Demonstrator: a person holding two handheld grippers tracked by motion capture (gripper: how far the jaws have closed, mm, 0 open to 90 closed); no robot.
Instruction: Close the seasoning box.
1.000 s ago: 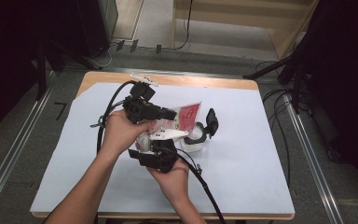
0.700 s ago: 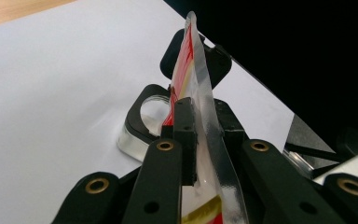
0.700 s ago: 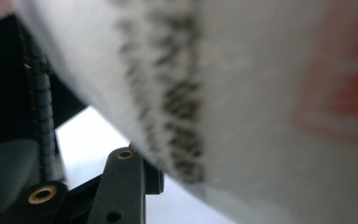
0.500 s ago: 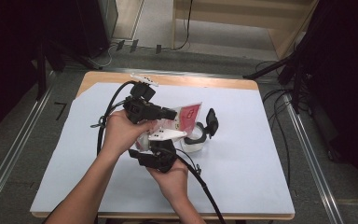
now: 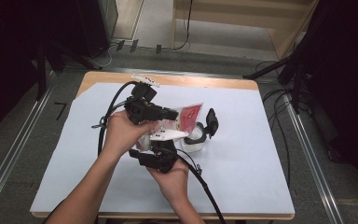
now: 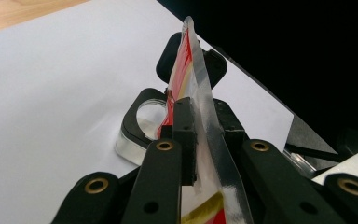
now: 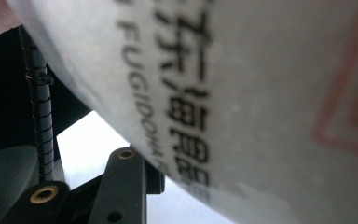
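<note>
The left gripper (image 5: 170,113) sits at about 11 o'clock from the table's (image 5: 242,186) middle in the high view, aimed toward 3 o'clock. In the left gripper view its 2 jaws are clamped on the edge of a red and white packet (image 6: 196,93), which stands on edge and rises toward 12 o'clock between the pads.

The right gripper (image 5: 170,145) is held just below the left one, at 6 o'clock from it, the 2 hands close together. In the right gripper view the packet (image 7: 261,93) is pressed up close to the lens, black print on white with a red patch at 3 o'clock; 1 jaw shows under it at 7 o'clock, and whether that gripper pinches the packet I cannot tell.

A clear container with a black hinged lid (image 5: 200,135) rests on the table at 3 o'clock from the grippers, its lid open and standing up, the packet's far end just above its rim.
</note>
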